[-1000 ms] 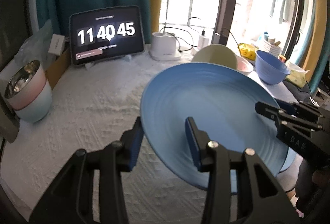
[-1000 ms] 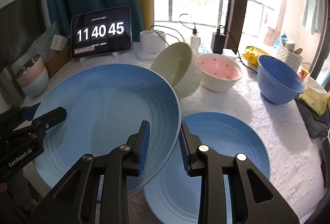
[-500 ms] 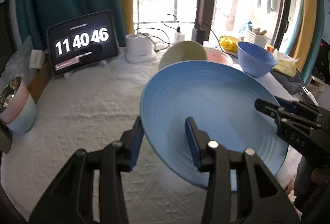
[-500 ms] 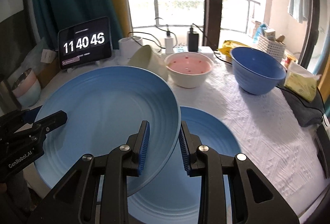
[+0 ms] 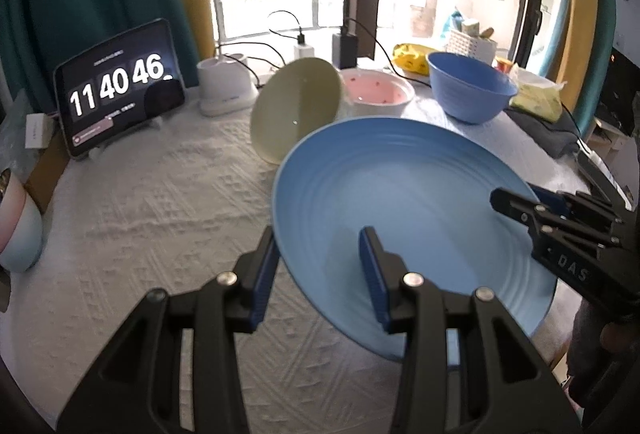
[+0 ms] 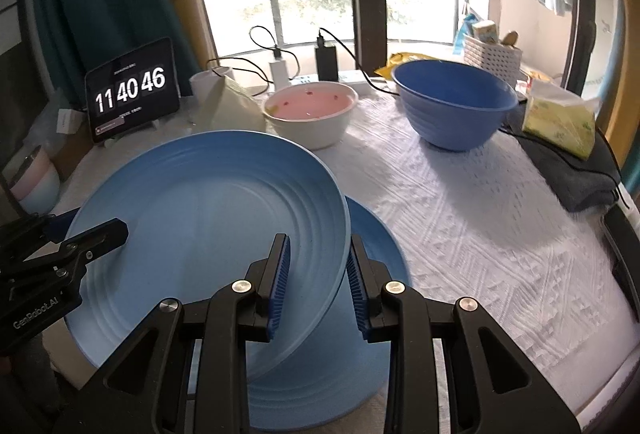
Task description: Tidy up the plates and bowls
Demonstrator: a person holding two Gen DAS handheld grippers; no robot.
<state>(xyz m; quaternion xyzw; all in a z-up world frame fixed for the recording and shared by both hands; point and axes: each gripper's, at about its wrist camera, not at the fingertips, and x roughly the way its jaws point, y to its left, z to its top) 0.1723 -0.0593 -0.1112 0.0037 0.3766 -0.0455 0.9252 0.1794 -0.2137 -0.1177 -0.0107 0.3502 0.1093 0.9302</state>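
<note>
A large blue plate hangs tilted above the white tablecloth, held at opposite rims by both grippers. My left gripper is shut on its left rim, one pad under the edge and one inside the dish. My right gripper is shut on the same blue plate at its right rim. A second blue plate lies flat on the cloth, partly hidden under the held one. Behind stand a pink-lined white bowl, a deep blue bowl and a pale green dish tipped on its edge.
A tablet clock and a white lamp base stand at the back left. Stacked pink and white cups sit at the far left edge. A tissue pack and a dark cloth lie at the right.
Both grippers have carried the held blue plate to the right across the table, so the bowls have come further into view. Both grips look unchanged.
</note>
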